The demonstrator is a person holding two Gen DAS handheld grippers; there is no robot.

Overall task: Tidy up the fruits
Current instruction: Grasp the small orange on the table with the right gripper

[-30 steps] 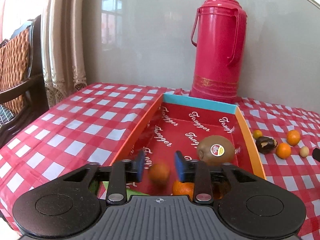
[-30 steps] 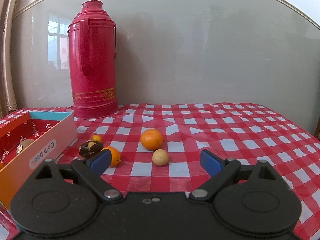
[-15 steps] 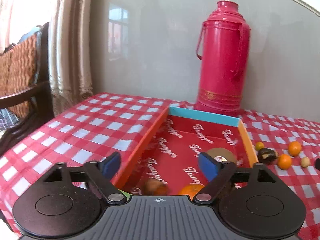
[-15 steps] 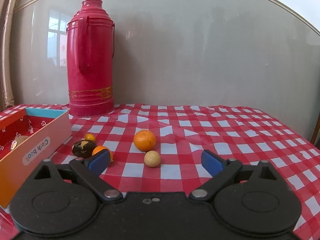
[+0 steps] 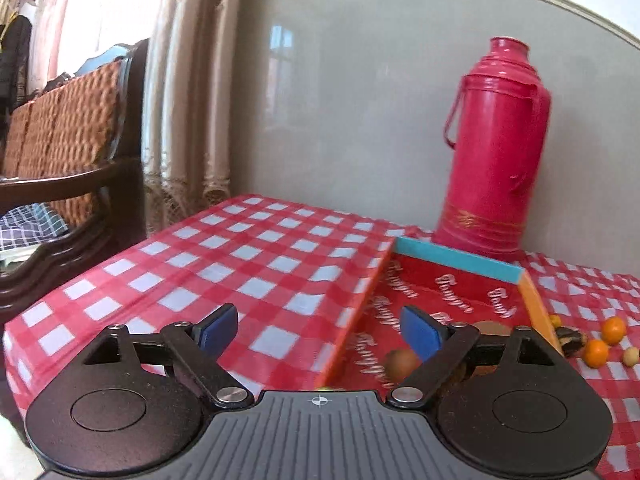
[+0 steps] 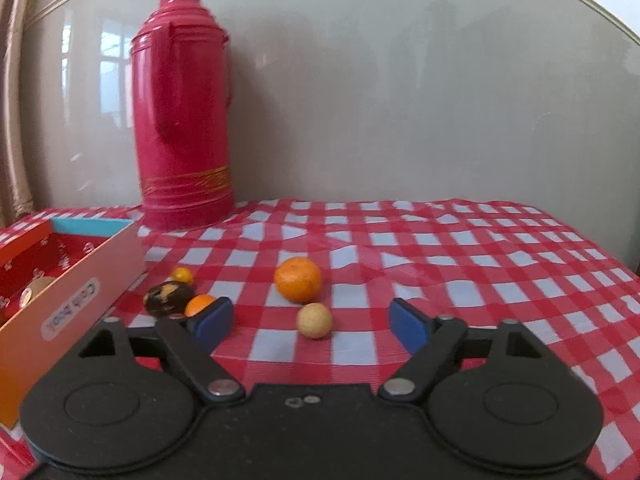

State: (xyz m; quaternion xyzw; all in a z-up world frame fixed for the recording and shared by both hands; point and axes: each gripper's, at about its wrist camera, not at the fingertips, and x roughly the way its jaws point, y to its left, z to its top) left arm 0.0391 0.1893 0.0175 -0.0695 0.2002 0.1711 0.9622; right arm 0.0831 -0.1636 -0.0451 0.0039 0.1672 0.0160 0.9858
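An open red and orange box (image 5: 452, 280) lies on the checked table; it also shows in the right wrist view (image 6: 72, 304). Inside it lie a small brown fruit (image 5: 402, 362) and a kiwi (image 5: 490, 326), partly hidden by my fingers. My left gripper (image 5: 320, 330) is open and empty, above the box's left wall. My right gripper (image 6: 310, 320) is open and empty, just short of a small tan fruit (image 6: 314, 320). Behind that lies an orange (image 6: 298, 279). To the left are a dark fruit (image 6: 168, 298), a small orange (image 6: 199, 304) and a tiny orange fruit (image 6: 182, 275).
A tall red thermos (image 6: 182, 120) stands against the wall behind the box; it also shows in the left wrist view (image 5: 494, 148). A wooden chair with a woven back (image 5: 64, 152) and curtains (image 5: 188, 100) stand past the table's left edge.
My left gripper opened and let the small brown fruit drop into the box, then rose and swung left. My right gripper moved closer to the loose fruits.
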